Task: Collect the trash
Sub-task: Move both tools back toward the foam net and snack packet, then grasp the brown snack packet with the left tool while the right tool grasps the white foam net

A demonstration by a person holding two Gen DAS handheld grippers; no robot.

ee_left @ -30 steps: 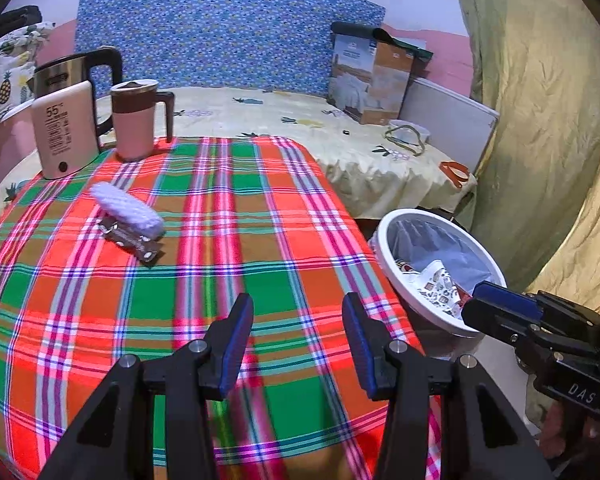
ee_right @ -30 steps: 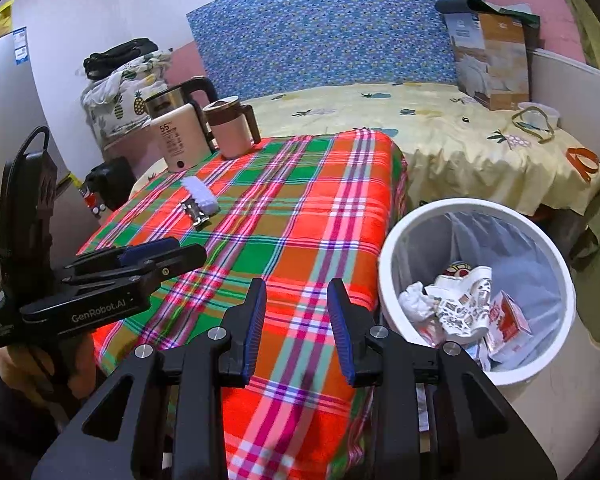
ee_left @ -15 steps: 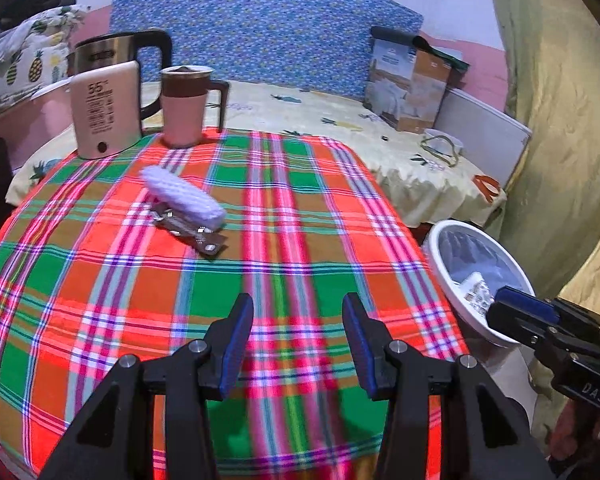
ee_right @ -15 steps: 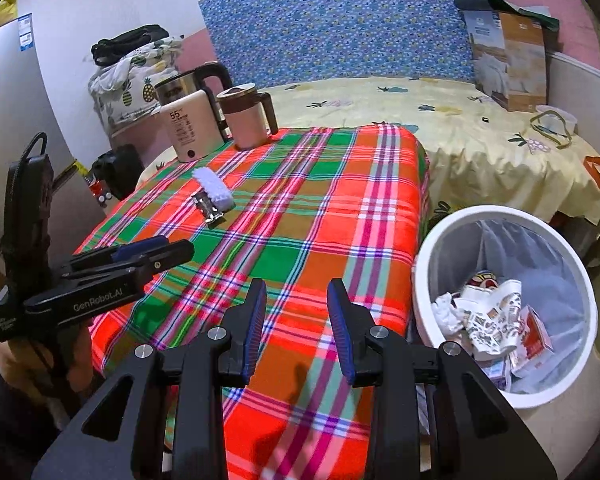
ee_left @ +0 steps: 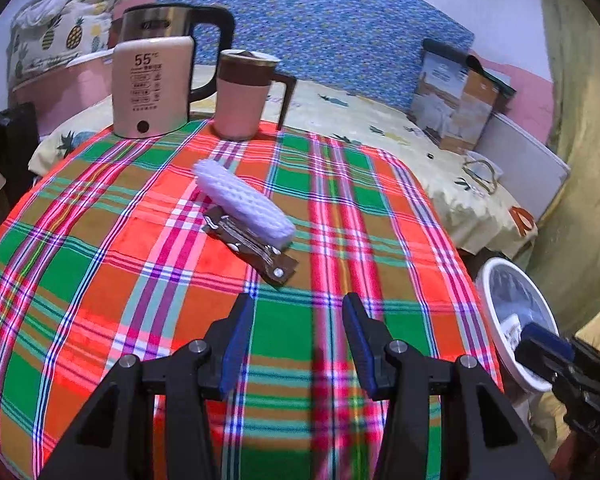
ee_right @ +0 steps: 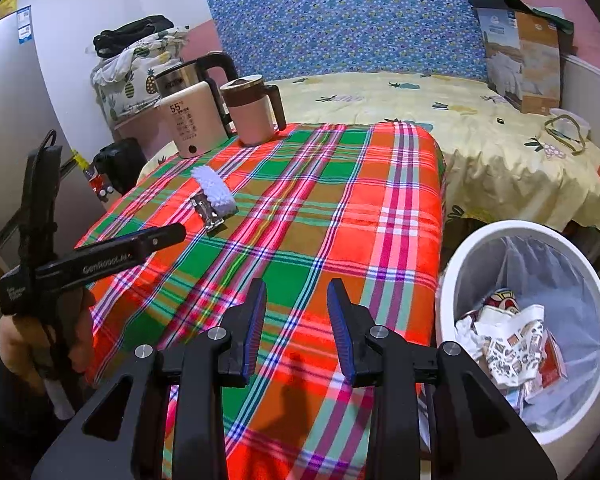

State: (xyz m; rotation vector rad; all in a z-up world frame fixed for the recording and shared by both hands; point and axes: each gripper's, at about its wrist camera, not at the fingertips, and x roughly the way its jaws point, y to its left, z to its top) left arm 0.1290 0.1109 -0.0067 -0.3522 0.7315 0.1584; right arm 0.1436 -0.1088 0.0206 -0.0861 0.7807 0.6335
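A white foam net sleeve (ee_left: 244, 204) lies on the plaid tablecloth (ee_left: 100, 280), partly over a brown foil wrapper (ee_left: 256, 246). My left gripper (ee_left: 298, 304) hovers open just short of the wrapper, with nothing between its fingers. The right wrist view shows the same sleeve (ee_right: 214, 192) and wrapper (ee_right: 206, 210) far off to the left, with the left gripper (ee_right: 172, 232) pointing at them. My right gripper (ee_right: 296, 288) is open and empty over the table's near edge. A white trash bin (ee_right: 528, 227) with crumpled paper inside stands on the floor to its right.
A kettle (ee_left: 152, 84) and a pink mug (ee_left: 242, 96) stand at the table's far edge. Behind the table is a bed (ee_right: 480, 120) with a cardboard box (ee_right: 520, 60). The bin (ee_left: 500, 261) and the right gripper (ee_left: 540, 336) sit at the right of the left wrist view.
The left gripper has swung left and closer to the sleeve and wrapper, which now look larger and nearer. The bin has slid toward the right edge in both views.
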